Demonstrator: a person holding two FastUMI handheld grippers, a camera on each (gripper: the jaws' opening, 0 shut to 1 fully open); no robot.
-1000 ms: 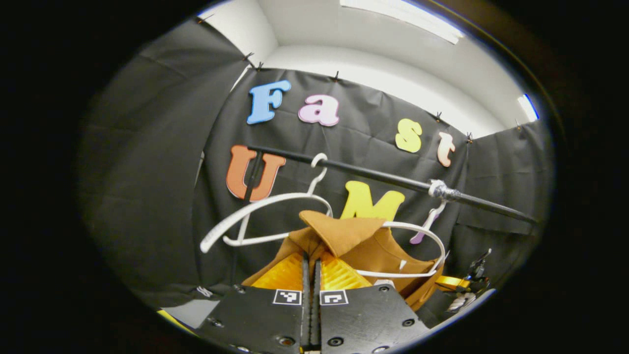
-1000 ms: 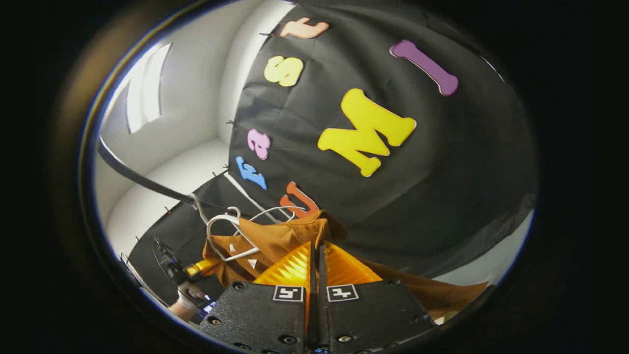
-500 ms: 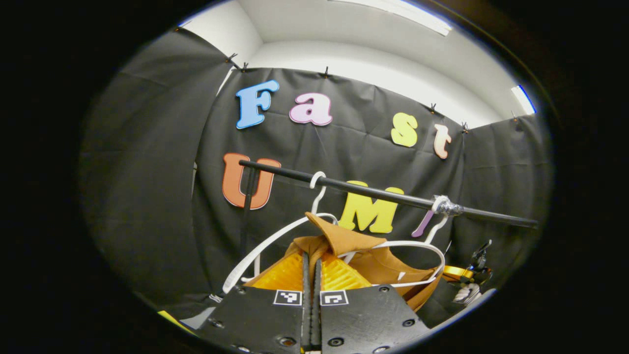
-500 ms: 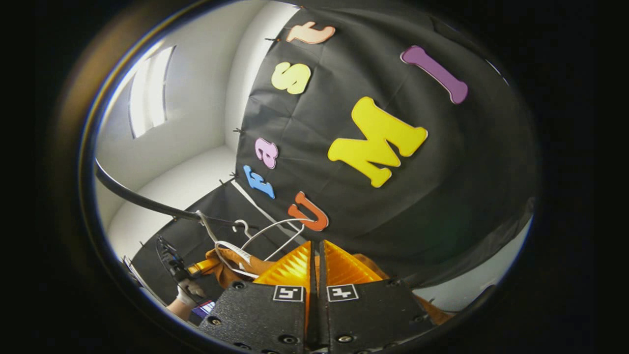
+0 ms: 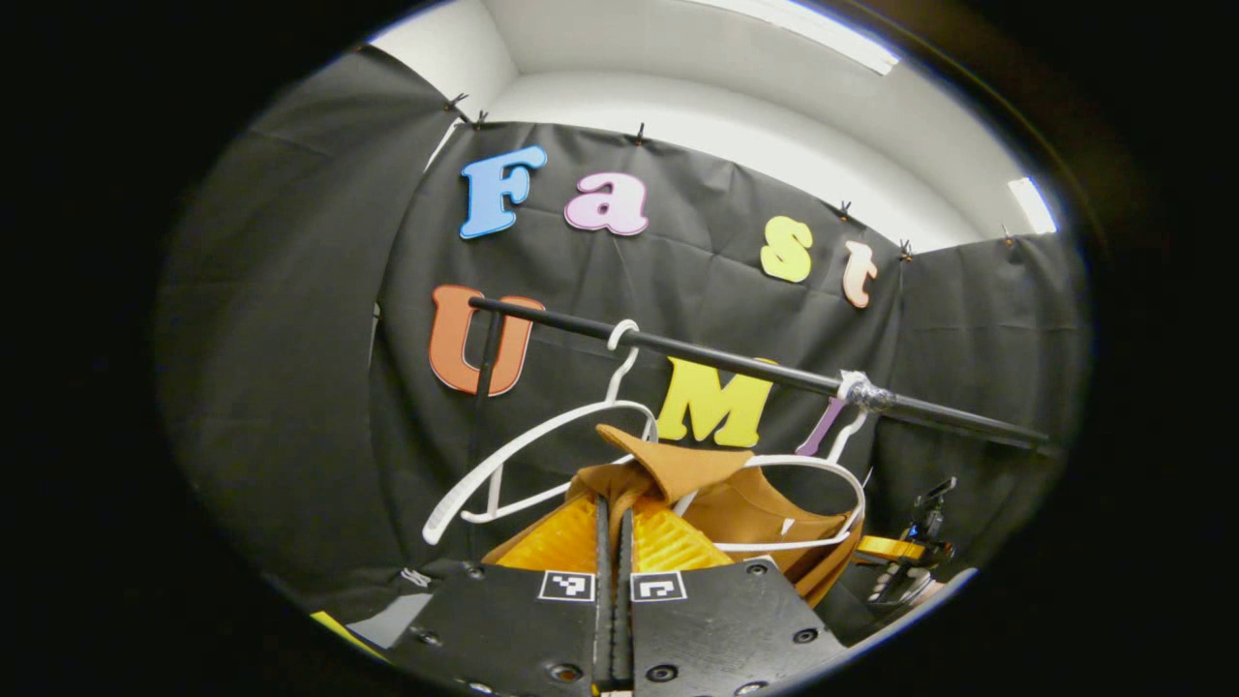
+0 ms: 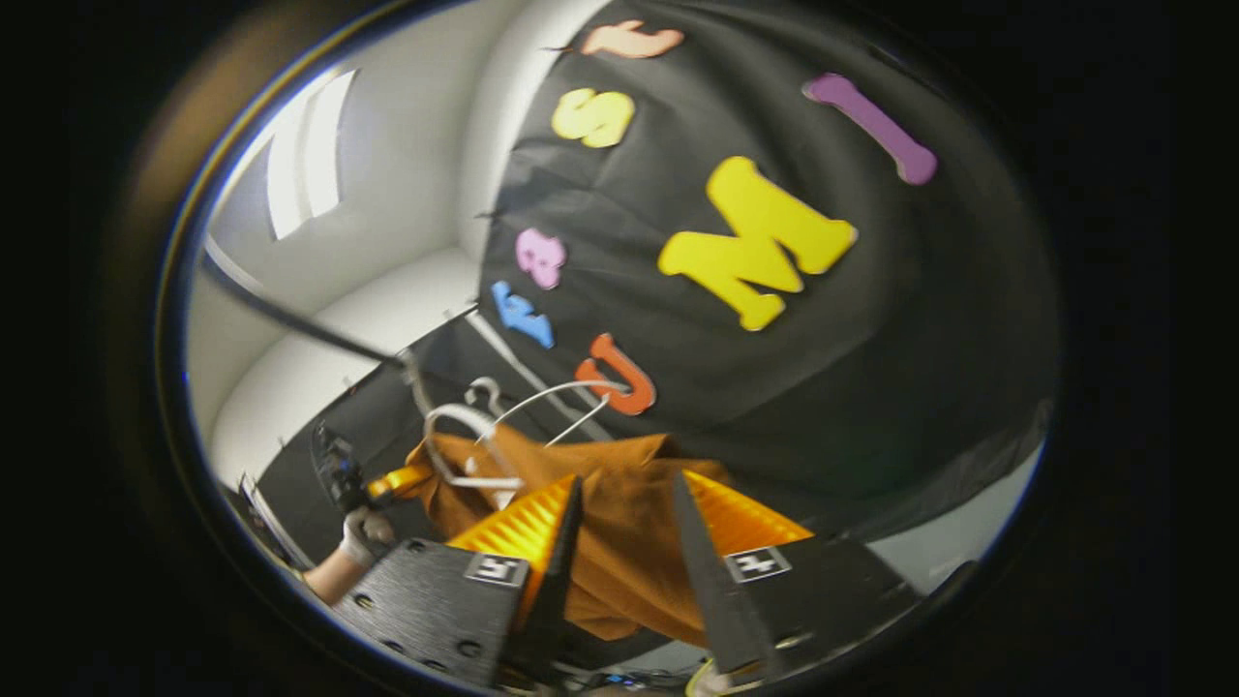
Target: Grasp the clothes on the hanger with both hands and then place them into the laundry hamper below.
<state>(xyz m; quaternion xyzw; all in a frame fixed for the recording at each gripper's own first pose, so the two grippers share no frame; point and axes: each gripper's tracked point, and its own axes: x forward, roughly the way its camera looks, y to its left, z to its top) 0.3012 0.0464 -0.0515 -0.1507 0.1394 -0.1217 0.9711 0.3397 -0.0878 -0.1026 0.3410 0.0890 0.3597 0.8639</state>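
Shirt (image 6: 619, 542) sags below the hanger (image 5: 774, 484): my right tongs (image 6: 624, 528) just sprang apart, my left tongs (image 5: 612, 528) stay clamped on its collar; regrasp needed.

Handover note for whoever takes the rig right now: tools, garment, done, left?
Left tool: shut on the brown garment near its collar.
Right tool: open, fabric lying between its fingers, not pinched.
Garment is partly draped over the right white hanger on the black rail; a bare white hanger hangs beside it.
Done: left grasp.
Left: close right tool, lift garment free, lower into hamper.
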